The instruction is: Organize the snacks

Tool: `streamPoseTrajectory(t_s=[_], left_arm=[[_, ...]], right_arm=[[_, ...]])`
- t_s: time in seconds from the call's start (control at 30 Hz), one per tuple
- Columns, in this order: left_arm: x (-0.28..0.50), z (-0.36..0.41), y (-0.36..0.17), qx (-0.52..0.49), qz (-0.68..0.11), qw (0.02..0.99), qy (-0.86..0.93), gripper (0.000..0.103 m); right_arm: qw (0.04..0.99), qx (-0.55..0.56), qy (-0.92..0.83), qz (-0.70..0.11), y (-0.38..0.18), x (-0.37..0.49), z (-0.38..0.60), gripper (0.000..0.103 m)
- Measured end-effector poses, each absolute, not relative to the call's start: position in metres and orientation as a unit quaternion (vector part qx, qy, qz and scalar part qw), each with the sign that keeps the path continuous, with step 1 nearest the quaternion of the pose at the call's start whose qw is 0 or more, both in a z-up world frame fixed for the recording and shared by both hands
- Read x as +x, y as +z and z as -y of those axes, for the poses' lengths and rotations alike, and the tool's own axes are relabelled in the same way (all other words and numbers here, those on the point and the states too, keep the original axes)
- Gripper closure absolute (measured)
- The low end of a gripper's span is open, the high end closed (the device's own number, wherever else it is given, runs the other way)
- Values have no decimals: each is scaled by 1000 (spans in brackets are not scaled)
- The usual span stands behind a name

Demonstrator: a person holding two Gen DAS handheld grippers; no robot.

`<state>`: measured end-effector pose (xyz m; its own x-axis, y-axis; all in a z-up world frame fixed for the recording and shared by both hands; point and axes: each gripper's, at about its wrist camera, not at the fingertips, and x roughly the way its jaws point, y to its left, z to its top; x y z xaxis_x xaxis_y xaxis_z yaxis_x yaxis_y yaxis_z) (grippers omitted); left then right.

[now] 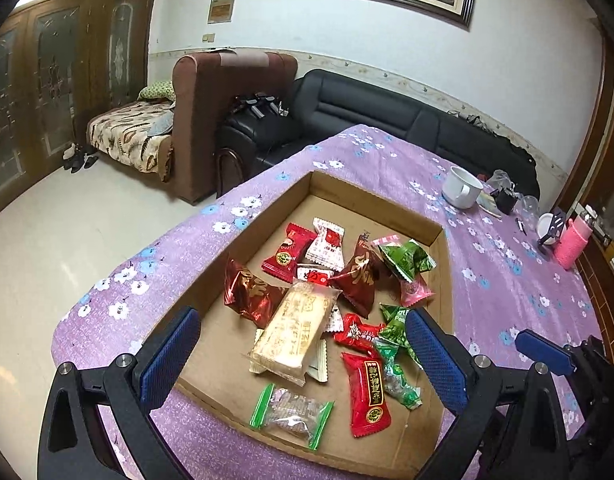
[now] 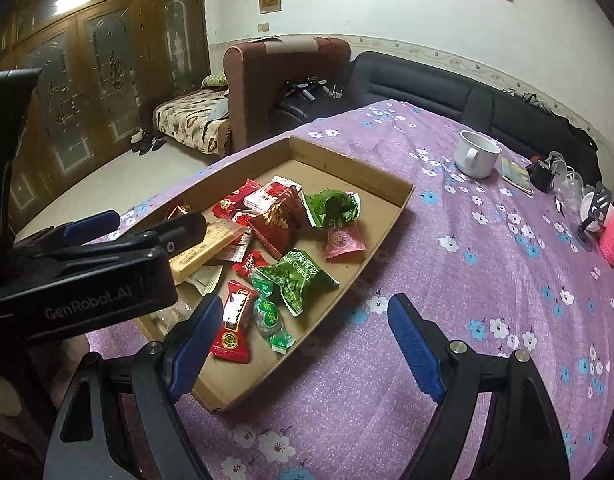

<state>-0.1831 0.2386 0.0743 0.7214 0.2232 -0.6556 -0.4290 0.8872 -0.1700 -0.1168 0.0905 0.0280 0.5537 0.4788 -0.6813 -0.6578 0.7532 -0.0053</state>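
— Where have the snacks ended up?

— All in the shallow cardboard tray (image 1: 371,200) on the purple flowered tabletop (image 1: 487,280). There's a pale wrapped biscuit bar (image 1: 293,330) lying across the middle, dark red foil packs (image 1: 251,292) beside it, a long red packet (image 1: 369,394) near the front edge, and green pea bags (image 2: 299,278) toward the right side. A clear sweet with green ends (image 1: 291,416) lies closest to the near rim.

— And the tools?

— The left tool (image 1: 303,356) hangs over the tray with its blue fingers spread wide, nothing between them. The right tool (image 2: 307,344) is spread apart too, empty, poised over the tray's near corner and the cloth beside it.

— Anything else on there?

— A white mug (image 2: 477,154) well apart from the tray, and a pink bottle (image 1: 573,244) at the far end.
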Motion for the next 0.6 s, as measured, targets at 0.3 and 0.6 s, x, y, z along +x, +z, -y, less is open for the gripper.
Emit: streamPoseTrajectory(t_s=[0.3, 0.6], left_arm=[[-181, -227, 74, -149, -341, 912, 172, 0], [-176, -216, 73, -139, -353, 911, 160, 0]], right_arm=[[875, -120, 320, -343, 27, -117, -78, 19], [882, -102, 296, -353, 21, -111, -65, 19]])
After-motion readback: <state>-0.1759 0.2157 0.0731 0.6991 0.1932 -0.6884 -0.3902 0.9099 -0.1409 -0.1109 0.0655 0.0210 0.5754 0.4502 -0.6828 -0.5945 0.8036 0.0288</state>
